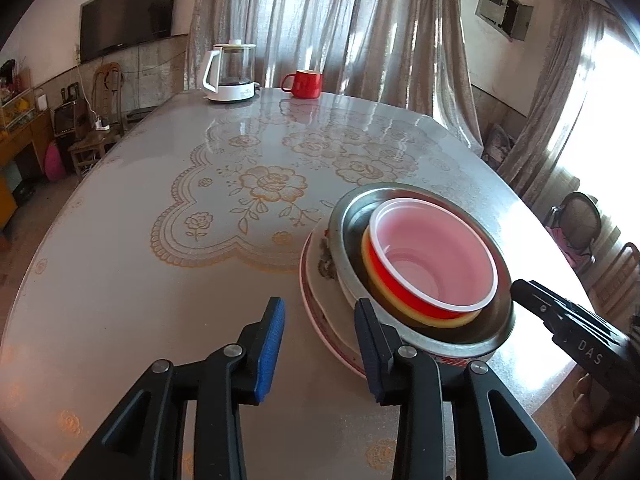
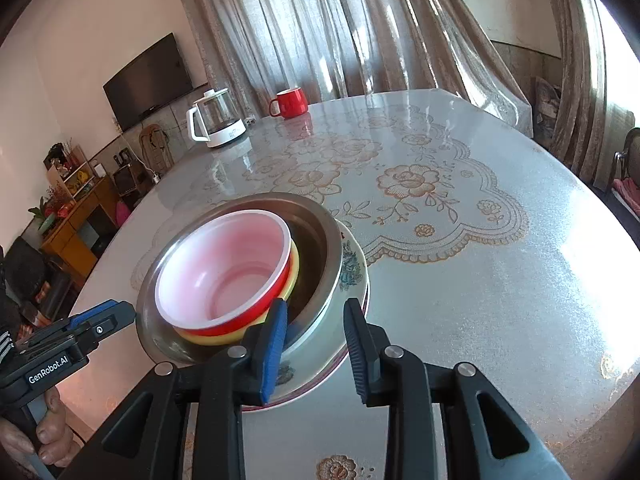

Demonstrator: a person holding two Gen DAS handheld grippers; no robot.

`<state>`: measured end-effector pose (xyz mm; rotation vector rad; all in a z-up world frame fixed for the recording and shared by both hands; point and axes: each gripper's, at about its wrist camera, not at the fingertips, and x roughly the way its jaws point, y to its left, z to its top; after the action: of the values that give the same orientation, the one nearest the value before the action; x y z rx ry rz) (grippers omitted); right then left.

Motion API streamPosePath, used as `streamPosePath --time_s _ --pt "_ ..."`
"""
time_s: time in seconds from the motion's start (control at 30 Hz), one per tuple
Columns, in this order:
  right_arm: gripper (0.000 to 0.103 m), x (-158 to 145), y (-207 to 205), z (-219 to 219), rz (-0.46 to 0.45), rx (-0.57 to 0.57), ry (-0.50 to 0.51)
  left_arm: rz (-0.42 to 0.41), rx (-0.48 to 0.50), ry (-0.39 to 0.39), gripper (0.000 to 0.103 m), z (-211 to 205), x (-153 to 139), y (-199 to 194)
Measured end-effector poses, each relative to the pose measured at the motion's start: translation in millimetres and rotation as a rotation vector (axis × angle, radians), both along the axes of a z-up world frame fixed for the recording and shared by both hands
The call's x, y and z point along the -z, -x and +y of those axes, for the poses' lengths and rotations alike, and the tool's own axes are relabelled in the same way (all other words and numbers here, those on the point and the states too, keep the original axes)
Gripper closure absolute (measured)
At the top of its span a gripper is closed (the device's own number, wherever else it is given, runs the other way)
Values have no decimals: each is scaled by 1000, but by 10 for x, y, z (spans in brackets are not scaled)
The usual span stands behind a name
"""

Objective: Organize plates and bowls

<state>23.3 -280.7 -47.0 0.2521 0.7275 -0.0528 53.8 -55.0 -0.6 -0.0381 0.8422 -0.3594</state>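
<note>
1. Near the table's front edge, a nested stack is resting: a patterned ceramic plate at the bottom, a steel bowl on it, a yellow bowl inside that, and a red bowl with a pale interior on top.
2. From the left wrist view, the left gripper is showing its jaws parted; its right finger is lying against the stack's left rim, the left finger is standing over bare table, and nothing is being clamped. The right gripper is appearing at the stack's far side, where its jaws cannot be read.
3. From the right wrist view, the right gripper is straddling the rims of the steel bowl and plate with jaws released, not pinching. The left gripper, with a hand on its handle, is sitting just beside the steel bowl's left rim.
4. Only the right view is revealing the plate's blue-green floral print and reddish edge line.
5. Across the glossy, lace-patterned tablecloth, a white-based glass kettle and a red mug are standing well apart from the stack, before the curtains.
</note>
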Motion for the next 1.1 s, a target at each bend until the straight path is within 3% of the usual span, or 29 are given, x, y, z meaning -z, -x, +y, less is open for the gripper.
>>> streamPosePath --time_s 0.1,0.33,0.47,0.53,0.63,1.1 --pt "70 -37 62 36 -26 30 45 -16 -39 -27 62 33 28 22" --pt "63 -138 236 168 -88 91 85 -136 -133 -60 29 89 -51 180" --pt "62 -124 274 350 -110 76 127 -190 -123 -59 14 44 -110 293" --pt "55 -126 286 417 -125 73 140 -200 -123 -66 3 24 -106 321" --pt "45 -117 294 481 -140 73 150 -206 -125 -67 0 5 -86 340" --pt "43 -79 266 492 -142 80 160 -214 -153 -131 0 -125 -58 417"
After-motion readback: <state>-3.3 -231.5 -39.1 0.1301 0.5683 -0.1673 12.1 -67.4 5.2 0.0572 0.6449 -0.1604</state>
